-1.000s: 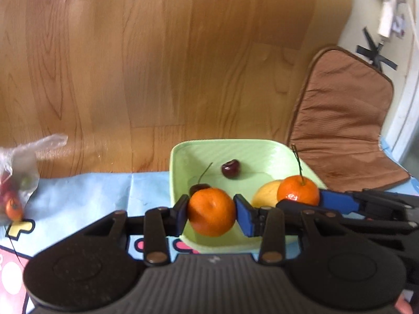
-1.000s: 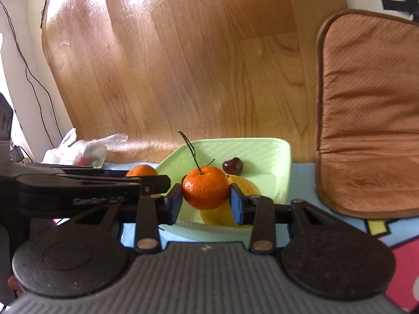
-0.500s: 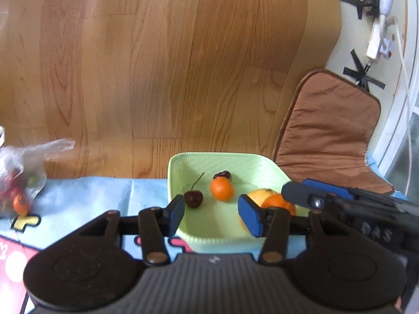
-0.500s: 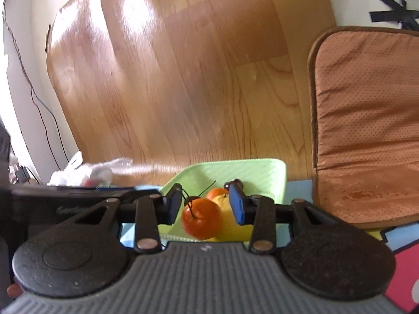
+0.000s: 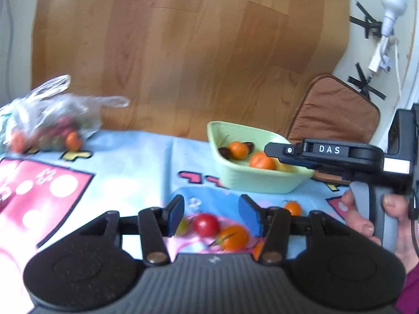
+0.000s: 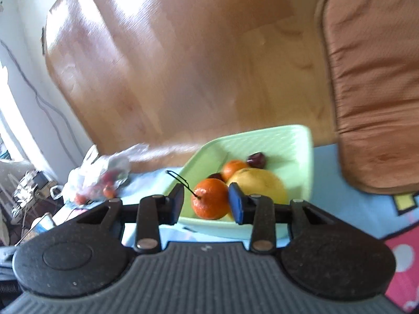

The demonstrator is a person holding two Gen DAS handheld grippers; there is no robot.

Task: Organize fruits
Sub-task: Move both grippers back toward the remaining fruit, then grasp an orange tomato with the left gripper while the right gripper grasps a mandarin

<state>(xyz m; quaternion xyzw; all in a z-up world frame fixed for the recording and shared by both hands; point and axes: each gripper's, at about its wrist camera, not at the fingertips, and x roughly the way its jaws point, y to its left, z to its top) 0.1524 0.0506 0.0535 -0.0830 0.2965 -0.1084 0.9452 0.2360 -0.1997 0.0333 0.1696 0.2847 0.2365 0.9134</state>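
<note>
Green bowl [image 6: 293,141] on a blue patterned mat [image 5: 125,162] holds two mandarins, dark cherries and a yellow fruit [image 6: 262,185]. Right hand-held gripper [image 6: 207,204] brackets the stemmed mandarin [image 6: 209,201] at the bowl's near rim; contact with the pads cannot be told. Left hand-held gripper [image 5: 210,214] is spread and empty above a red tomato [image 5: 206,224] and an orange tomato [image 5: 234,237] on the mat. A plastic bag [image 5: 49,120] of fruit lies well left.

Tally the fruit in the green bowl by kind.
Mandarins: 2
Cherries: 2
Yellow fruit: 1
Total in the green bowl: 5
</note>
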